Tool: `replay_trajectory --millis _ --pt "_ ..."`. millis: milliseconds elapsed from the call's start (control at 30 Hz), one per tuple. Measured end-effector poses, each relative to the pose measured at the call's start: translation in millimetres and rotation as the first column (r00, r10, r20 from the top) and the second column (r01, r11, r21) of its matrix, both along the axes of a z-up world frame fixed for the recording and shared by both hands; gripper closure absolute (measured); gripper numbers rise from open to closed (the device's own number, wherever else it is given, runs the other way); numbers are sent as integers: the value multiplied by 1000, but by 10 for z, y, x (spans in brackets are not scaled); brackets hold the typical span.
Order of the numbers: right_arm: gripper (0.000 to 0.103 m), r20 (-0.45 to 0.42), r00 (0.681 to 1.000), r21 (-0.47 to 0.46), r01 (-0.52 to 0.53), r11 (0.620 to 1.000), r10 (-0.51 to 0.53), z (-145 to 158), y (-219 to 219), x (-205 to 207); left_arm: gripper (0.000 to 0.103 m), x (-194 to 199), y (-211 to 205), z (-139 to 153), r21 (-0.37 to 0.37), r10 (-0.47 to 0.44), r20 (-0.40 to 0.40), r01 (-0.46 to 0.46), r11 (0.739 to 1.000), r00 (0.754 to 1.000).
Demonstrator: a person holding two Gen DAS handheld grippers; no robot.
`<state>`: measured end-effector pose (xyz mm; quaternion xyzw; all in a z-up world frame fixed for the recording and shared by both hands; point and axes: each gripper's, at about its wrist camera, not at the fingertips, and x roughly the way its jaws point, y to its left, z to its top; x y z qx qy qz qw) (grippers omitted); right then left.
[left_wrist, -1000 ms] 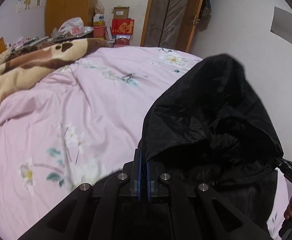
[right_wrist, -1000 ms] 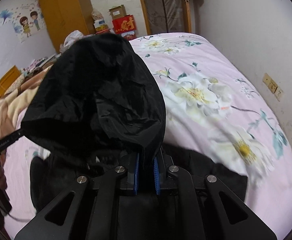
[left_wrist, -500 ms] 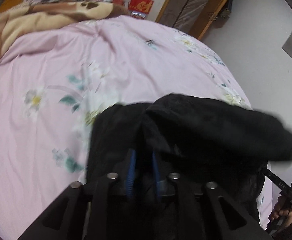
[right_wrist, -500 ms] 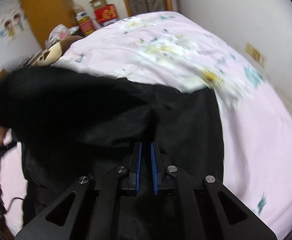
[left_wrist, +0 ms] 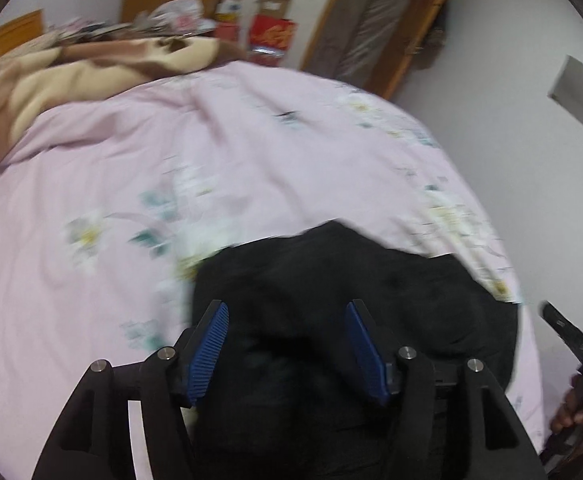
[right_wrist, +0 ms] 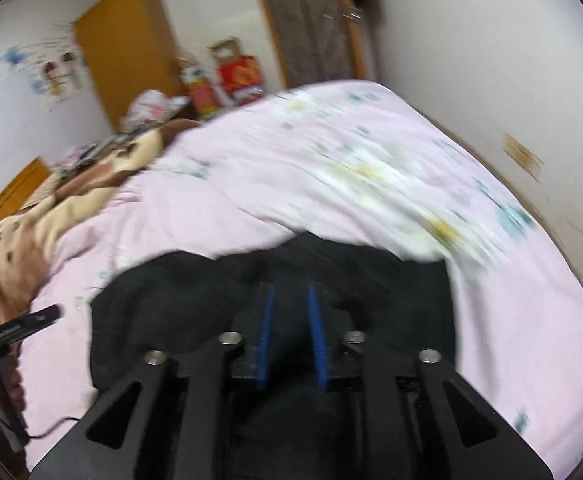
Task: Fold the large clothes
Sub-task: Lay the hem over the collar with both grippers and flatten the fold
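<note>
A black garment (left_wrist: 371, 300) lies folded over on the pink flowered bedsheet (left_wrist: 171, 168) at the near edge of the bed. It also shows in the right wrist view (right_wrist: 179, 300). My left gripper (left_wrist: 287, 312) is wide open above the garment with nothing between its blue pads. My right gripper (right_wrist: 289, 296) is partly open above the garment's far edge and holds nothing. The right gripper's tip shows in the left wrist view (left_wrist: 563, 328), and the left gripper's tip shows in the right wrist view (right_wrist: 23, 324). Both views are blurred by motion.
A brown and cream blanket (left_wrist: 51, 76) is heaped at the far left of the bed. A white wall (left_wrist: 511, 152) runs along the bed's right side. Boxes (left_wrist: 271, 36), a wardrobe (right_wrist: 127, 52) and a door (left_wrist: 371, 32) stand beyond the bed.
Both grippers brought the raised part of the garment forward and down onto its lower part, then opened and let go. The garment now lies flat on the bed.
</note>
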<state>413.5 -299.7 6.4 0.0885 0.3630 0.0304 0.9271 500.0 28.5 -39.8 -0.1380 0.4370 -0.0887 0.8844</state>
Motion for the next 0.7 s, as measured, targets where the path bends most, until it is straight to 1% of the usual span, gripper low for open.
replay_trajectory --millis 33,67,133,167,233,267,367,400,533,700 --pt "71 4 1000 -18 -26 999 27 -2 126 86 37 45 -146 27 17 -20 3 20 1000 1000" --pt "71 2 999 -27 -52 998 52 -24 228 139 37 88 -287 29 29 -41 6 40 999 999" --pt "70 -13 995 -38 -98 994 98 -131 395 201 37 148 -492 -18 30 -82 10 81 996 997" --pt "70 -24 993 -47 -120 992 119 -216 470 242 37 183 -605 -78 32 -105 -3 105 994 994" --pt "62 -49 990 -61 -136 989 133 -383 561 240 37 243 -767 -247 51 -125 -34 127 991 992" --pt "60 -65 988 -63 -147 987 143 -479 566 228 37 266 -814 -347 61 -129 -53 132 989 990" --pt "60 -107 981 -111 -174 978 163 -785 632 263 37 298 -839 -633 73 -125 -93 132 989 988" --pt "59 -116 979 -129 -181 975 166 -875 637 232 37 294 -821 -709 69 -126 -92 133 989 988" --pt "59 -109 977 -177 -199 964 182 -1079 589 160 36 277 -828 -865 73 -159 -71 164 984 985" --pt "59 -113 981 -216 -178 960 156 -1274 649 152 35 236 -849 -1090 72 -162 -59 166 984 985"
